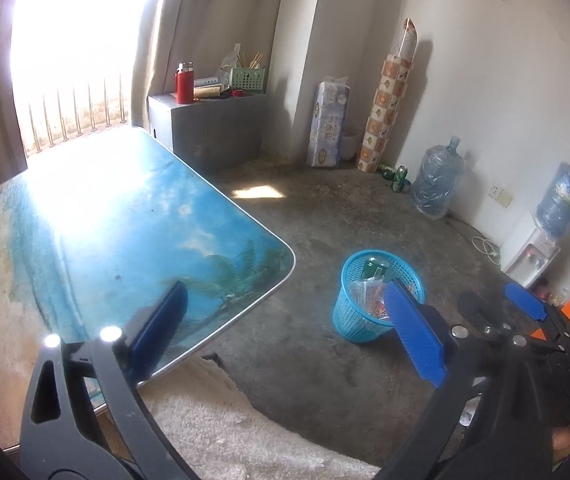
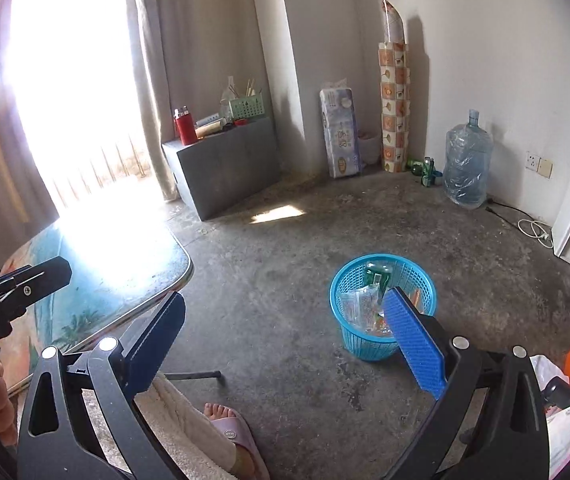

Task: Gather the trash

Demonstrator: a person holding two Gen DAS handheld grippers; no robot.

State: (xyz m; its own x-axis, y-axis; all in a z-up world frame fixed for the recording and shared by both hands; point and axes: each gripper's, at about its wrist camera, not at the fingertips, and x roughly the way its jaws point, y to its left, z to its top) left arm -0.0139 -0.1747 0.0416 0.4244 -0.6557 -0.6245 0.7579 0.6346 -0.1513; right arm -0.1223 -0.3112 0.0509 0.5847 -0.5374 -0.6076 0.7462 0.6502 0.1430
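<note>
Presently both grippers stand wide apart and hold nothing: left gripper (image 1: 285, 332) above the table (image 1: 133, 216) corner, right gripper (image 2: 285, 336) over bare floor. Trash (image 2: 365, 304), wrappers and 1 green bottle (image 2: 377, 274), lies inside the blue basket (image 2: 369, 344) on the floor.

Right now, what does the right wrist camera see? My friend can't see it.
A blue mesh wastebasket stands on the bare concrete floor, holding a green bottle and wrappers. The open, empty right gripper frames it. A beach-print table sits at left, a water jug by the wall.
</note>
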